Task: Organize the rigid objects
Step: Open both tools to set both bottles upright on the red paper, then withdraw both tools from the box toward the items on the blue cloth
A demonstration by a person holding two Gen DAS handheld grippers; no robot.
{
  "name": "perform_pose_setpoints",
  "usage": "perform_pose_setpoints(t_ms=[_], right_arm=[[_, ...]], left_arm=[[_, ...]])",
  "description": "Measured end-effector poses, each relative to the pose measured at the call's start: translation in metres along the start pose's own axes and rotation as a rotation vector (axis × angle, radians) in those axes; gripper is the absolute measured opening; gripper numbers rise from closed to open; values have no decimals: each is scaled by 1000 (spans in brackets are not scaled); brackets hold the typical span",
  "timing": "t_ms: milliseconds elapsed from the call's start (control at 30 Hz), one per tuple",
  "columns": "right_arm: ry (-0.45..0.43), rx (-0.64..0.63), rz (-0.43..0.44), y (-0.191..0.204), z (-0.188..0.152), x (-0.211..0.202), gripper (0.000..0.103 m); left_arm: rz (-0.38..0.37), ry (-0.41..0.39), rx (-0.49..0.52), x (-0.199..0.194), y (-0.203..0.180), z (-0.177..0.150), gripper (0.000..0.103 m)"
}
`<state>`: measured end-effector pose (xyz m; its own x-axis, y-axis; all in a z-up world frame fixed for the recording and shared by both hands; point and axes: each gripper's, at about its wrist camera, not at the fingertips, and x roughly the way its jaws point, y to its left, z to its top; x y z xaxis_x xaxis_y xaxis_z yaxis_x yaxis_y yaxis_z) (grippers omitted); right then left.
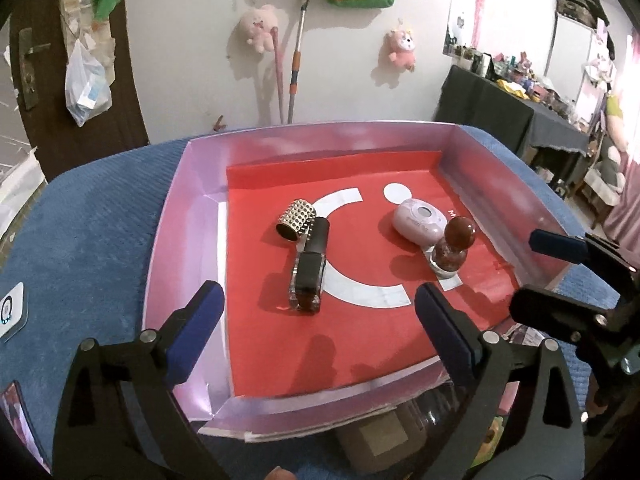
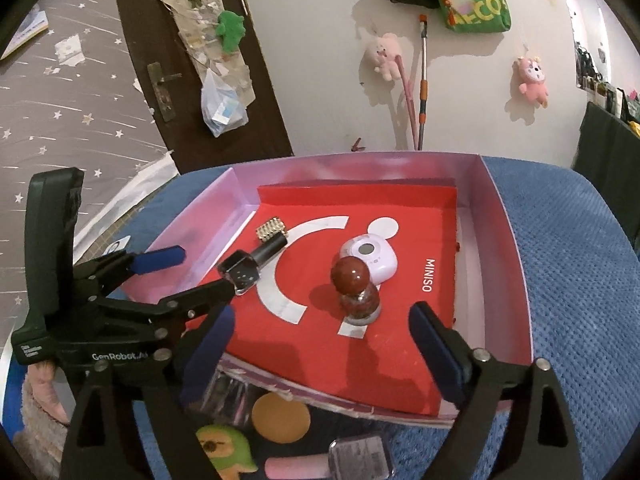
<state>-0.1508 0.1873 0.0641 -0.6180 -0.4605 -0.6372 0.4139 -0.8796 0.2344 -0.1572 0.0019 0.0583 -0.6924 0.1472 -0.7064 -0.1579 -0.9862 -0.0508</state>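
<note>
A pink-walled tray (image 1: 188,216) with a red floor sits on a blue cloth. In it lie a dark glass bottle (image 1: 308,276) on its side, a gold studded cap (image 1: 296,220) touching its neck, and a pink oval device (image 1: 418,222). A small bottle with a round red-brown stopper (image 1: 452,248) stands upright against the device. My left gripper (image 1: 320,320) is open, with empty jaws just short of the dark bottle (image 2: 248,268). My right gripper (image 2: 320,344) is open too, holding nothing, just short of the stopper bottle (image 2: 356,288). Each gripper shows in the other's view: right gripper (image 1: 524,272), left gripper (image 2: 204,272).
On the blue cloth (image 2: 568,280) in front of the tray (image 2: 504,248) lie an orange disc (image 2: 280,418), a green toy (image 2: 224,452), a pink tube (image 2: 296,468) and a grey compact (image 2: 360,456). A white device (image 1: 10,312) lies at the left. A wall with hanging plush toys is behind.
</note>
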Motion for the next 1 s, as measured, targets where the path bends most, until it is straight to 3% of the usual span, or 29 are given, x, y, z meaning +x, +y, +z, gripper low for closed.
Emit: perform_pose_setpoints(t_ms=[200, 367, 1000], right_arm=[[-23, -7, 18, 4, -4, -14, 103], [-33, -14, 36, 7, -7, -21, 103], [-55, -3, 57, 15, -26, -41, 103]], left_arm=[[16, -17, -12, -9, 5, -3, 98], [20, -32, -18, -16, 5, -7, 103], [20, -59, -62, -43, 9, -27, 103]])
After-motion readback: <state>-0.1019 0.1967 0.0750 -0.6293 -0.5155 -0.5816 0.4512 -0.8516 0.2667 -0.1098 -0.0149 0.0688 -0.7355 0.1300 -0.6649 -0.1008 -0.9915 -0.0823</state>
